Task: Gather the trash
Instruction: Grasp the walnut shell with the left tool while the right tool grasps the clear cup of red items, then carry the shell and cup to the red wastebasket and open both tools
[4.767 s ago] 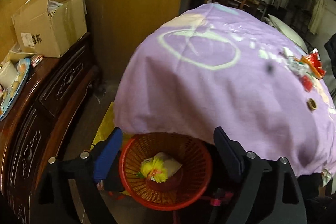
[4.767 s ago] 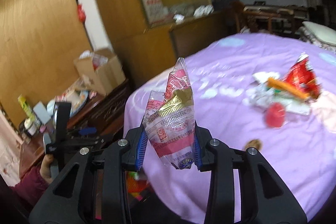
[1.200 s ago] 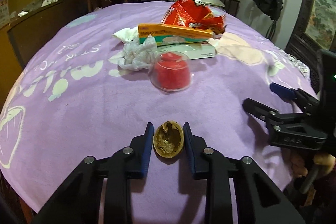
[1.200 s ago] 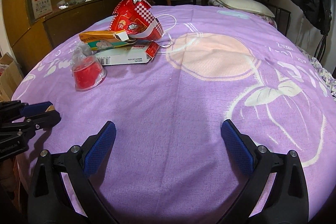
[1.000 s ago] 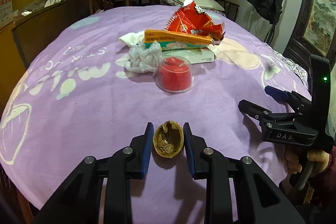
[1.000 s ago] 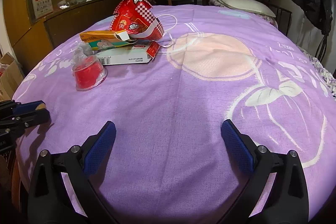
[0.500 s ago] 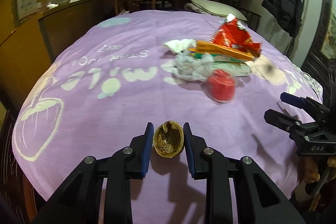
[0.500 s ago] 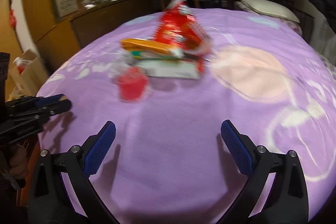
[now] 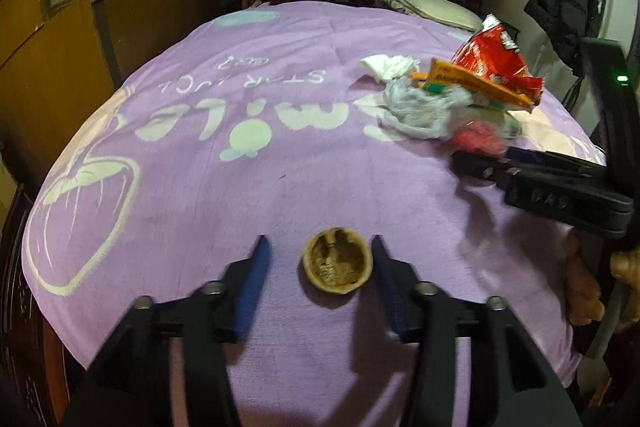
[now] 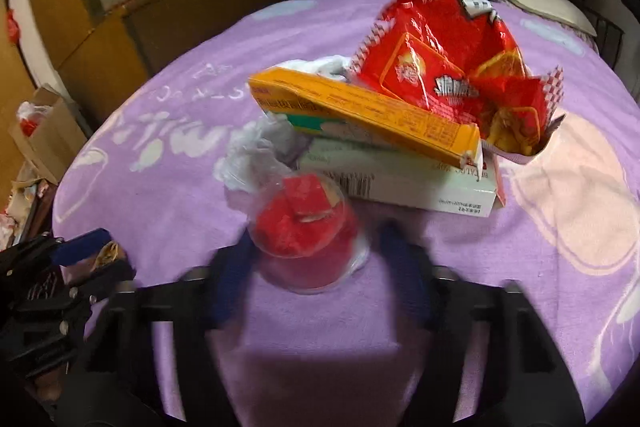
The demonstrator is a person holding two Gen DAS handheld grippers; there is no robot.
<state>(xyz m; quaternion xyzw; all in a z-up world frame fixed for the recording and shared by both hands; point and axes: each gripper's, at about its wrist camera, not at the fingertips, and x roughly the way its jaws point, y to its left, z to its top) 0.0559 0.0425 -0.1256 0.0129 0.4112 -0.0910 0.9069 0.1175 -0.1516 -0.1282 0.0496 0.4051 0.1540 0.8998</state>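
Tablecloth lies under both tongs. Right gripper, wide a second ago, is closing round the red jelly cup between its pads. Left gripper has gone from clamped to opening; the walnut shell sits loose between them, dropped short of any bin.

Nutshell on tablecloth near front edge; cup before boxes, wrapper behind.
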